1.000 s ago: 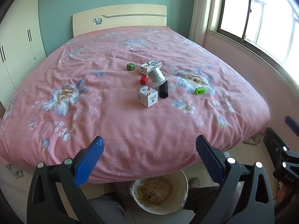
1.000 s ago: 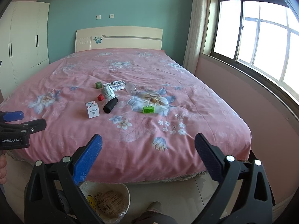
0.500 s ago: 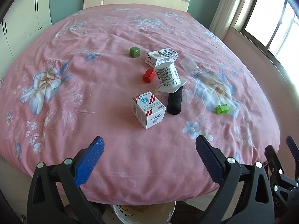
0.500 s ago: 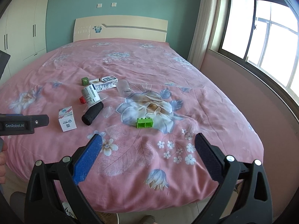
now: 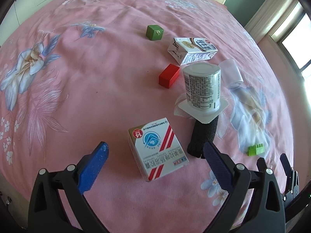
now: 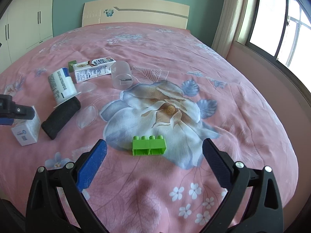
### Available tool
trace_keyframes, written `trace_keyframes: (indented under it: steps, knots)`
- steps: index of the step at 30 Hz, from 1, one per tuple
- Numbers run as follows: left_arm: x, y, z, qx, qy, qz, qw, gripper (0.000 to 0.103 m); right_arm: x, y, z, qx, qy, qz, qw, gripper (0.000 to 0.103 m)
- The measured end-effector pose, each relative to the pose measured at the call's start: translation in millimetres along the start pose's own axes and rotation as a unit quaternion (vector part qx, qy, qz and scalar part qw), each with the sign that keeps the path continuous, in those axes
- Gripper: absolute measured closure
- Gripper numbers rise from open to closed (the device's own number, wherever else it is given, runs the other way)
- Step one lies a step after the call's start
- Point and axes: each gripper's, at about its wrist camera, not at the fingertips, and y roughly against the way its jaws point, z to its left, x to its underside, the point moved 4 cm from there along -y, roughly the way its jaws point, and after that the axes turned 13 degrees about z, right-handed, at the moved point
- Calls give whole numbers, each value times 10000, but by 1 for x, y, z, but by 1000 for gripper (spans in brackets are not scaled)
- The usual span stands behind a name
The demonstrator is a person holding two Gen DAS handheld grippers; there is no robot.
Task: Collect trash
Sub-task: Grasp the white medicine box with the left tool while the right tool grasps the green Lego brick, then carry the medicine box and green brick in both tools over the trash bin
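Straddling empty air, the left gripper point(image 5: 155, 159) has its blue-padded fingers point(image 5: 93, 165) spread wide, with the white cardboard medicine box with red stripes point(image 5: 156, 148) lying on the bed between and just ahead of them, touching neither pad. The right gripper point(image 6: 154, 162) is likewise wide open and holds nothing; the bright green plastic building brick point(image 6: 149, 145) sits just ahead of its gap.

Just right of the box lies a black cylindrical foam roll point(image 5: 203, 136), close to the left gripper's right finger. I judge that closing here could catch the roll along with the box, or shove the box askew on the soft pink floral bedspread point(image 5: 77, 89), since the quilt gives and the box lies at an angle to the pads. The white labelled plastic yoghurt cup point(image 5: 202, 87) lies tipped, its flanged mouth resting on the roll's far end; disturbing the roll would likely set it rolling.

Sorting matters too: the brick, the red wooden block point(image 5: 168, 75) and the green wooden cube point(image 5: 154, 32) look like toys rather than trash, so a right-hand grab at the brick may be a mistake.

As for containers, the clear plastic cup point(image 6: 121, 74) lies on its side, seemingly empty. The white milk carton point(image 5: 191, 50) lies flat; its contents cannot be told. No bin is in view.
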Motion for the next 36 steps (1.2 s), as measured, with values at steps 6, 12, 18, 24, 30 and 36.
trace_keyframes:
  steps: [6, 12, 18, 24, 30, 36]
  knots:
    - [-7, -26, 9, -70, 182, 285, 9994, 14, -11, -40, 2, -337, 121, 337, 9988, 14]
    - [-12, -35, 8, -299, 37, 192, 9994, 34, -14, -56, 3, -785, 22, 581, 9952, 43]
    - [-7, -31, 8, -140, -492, 182, 9985, 58, -10, -51, 14, -683, 223, 577, 9957, 59]
    - [3, -10, 10, -415, -992, -3, 9942, 58, -2, -26, 12, -760, 190, 559, 9954, 59]
    - [14, 32, 12, -536, -1305, -370, 9893, 58, 1, 23, 13, -652, 262, 328, 9970, 59]
    - [30, 84, 6, -588, -1658, -819, 9810, 58, 3, 85, 13, -558, 287, 48, 9980, 59]
